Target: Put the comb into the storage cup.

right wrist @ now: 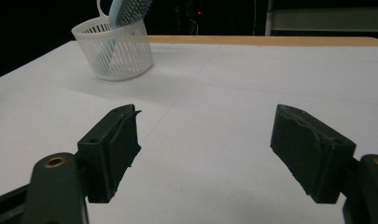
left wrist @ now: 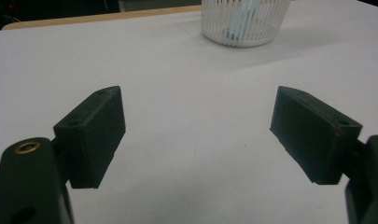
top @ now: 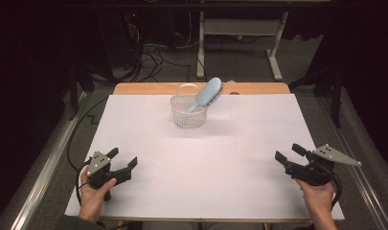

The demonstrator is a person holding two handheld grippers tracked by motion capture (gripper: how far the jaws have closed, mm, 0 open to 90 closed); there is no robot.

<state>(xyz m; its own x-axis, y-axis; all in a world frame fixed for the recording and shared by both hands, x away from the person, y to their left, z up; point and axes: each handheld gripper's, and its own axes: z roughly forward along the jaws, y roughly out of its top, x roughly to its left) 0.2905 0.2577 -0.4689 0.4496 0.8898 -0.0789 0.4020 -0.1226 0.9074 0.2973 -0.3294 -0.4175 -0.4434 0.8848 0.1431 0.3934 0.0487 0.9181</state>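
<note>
**Ana:** Nearest the high camera are two forearms coming in from the bottom edge, each hand holding a tool. How do they stand?

**Ben:** Left gripper (top: 123, 157) sits at the near left of the white table (top: 239, 158), right gripper (top: 290, 152) at the near right. Both have their jaws spread, nothing between them, and both are well apart from the goods.

**Ana:** And the goods?

**Ben:** One white slatted basket (top: 188, 111) toward the far middle of the table, and one pale blue hairbrush (top: 207, 94) standing in it handle-down, the bristled head leaning out over the rim to the right.

**Ana:** Left gripper view next.

**Ben:** Two black jaws wide apart over bare table; the basket (left wrist: 245, 21) is at the top edge, with a little blue of the hairbrush (left wrist: 246, 11) showing through the slats.

**Ana:** Right gripper view?

**Ben:** Again jaws released and empty. The basket (right wrist: 114, 49) stands upper left, with the hairbrush (right wrist: 126, 10) rising out of it.

**Ana:** So how far along?

**Ben:** My judgement: if the job was to put the brush in the basket, it looks done, with both tools drawn clear. If it is to take it out, nothing is begun.

**Ana:** Count?

**Ben:** Two grippers, one basket, one hairbrush.
</note>
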